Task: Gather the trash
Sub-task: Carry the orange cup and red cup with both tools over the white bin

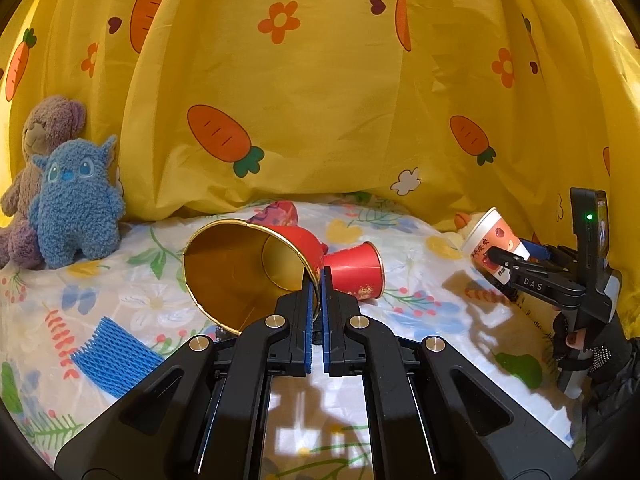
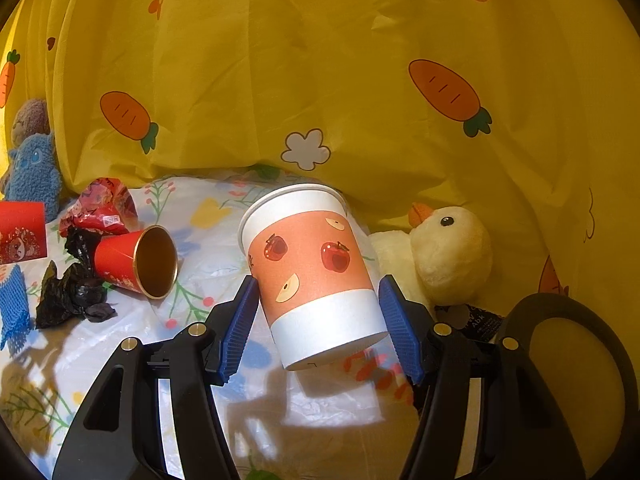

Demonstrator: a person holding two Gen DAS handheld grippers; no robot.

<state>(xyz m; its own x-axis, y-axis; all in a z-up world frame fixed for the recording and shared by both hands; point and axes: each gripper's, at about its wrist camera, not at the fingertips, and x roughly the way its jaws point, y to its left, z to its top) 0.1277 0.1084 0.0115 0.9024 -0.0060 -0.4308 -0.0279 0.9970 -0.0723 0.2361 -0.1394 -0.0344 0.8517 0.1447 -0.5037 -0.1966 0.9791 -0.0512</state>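
Left tongs pressed together on the thin rim of a big red cup with gold lining, pinching its wall; cup is tipped on its side, mouth toward the camera, base hidden behind its own wall. Right tongs pinch the apple-print paper cup between both blue pads, cup tilted and lifted off the bed sheet, shadow under it. In the left view the same cup is half covered by the black tong arm, with a gloved hand cut off at the frame edge.

Small red cup lies on its side on the sheet, mouth toward the right camera. Crumpled black plastic just beside it, touching; shape hard to read. Red wrapper behind it, print unreadable. Blue foam net flat on the sheet, cut off at the edge in the right view.

Blue plush leans on a brown bear at the carrot-print yellow curtain. Duck plush sits behind the right tongs, body partly hidden. Black label by the duck, text too small to read.
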